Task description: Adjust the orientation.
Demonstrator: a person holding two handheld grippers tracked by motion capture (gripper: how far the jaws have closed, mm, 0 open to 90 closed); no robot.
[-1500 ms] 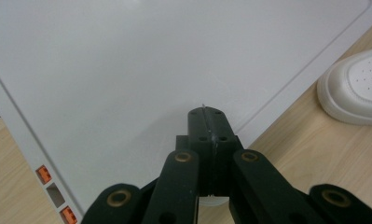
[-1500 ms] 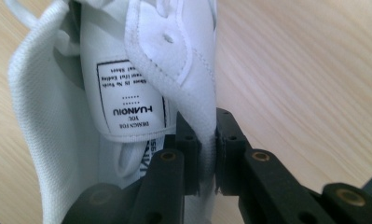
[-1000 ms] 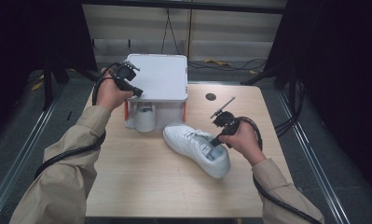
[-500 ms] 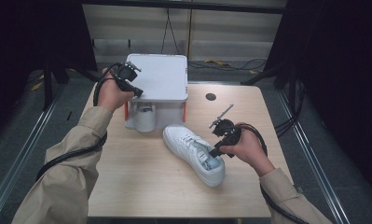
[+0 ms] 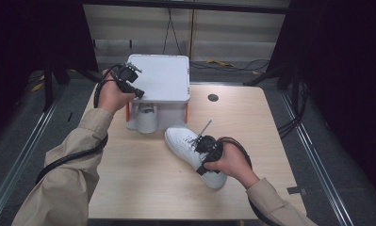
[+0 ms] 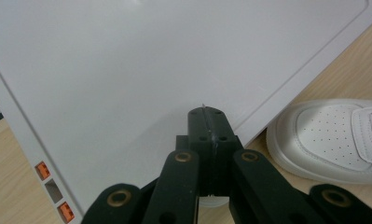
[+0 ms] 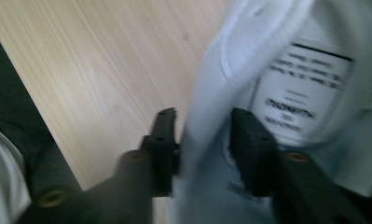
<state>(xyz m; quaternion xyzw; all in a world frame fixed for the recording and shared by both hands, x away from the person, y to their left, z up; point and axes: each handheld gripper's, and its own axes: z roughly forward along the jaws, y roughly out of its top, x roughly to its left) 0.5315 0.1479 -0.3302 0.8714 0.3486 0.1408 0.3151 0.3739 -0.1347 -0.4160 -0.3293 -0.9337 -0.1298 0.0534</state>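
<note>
A white sneaker [image 5: 185, 143] lies on the wooden table [image 5: 143, 183], toe toward the white box [image 5: 159, 77]. My right gripper [image 5: 203, 157] sits at the shoe's opening. In the right gripper view, which is blurred, my right gripper [image 7: 204, 126] has one jaw outside the sneaker's side wall [image 7: 200, 93] and one inside, by the tongue label. The jaws have just been closing, and the wall fills the space between them. My left gripper [image 5: 138, 92] rests shut over the box's left front corner. In the left gripper view my left gripper [image 6: 207, 113] lies on the box lid [image 6: 127, 70], with the sneaker's toe [image 6: 333, 140] beside it.
The box stands at the table's far middle on orange-cornered legs, with a white cylindrical object [image 5: 145, 117] under its front. A dark round hole [image 5: 213, 98] marks the table right of the box. Cables trail from both grippers. Dark floor and rails flank the table.
My right hand has shifted along the sneaker toward its middle and a little lower. The sneaker's heel has swung slightly toward the near edge. The left gripper has stayed on the box.
</note>
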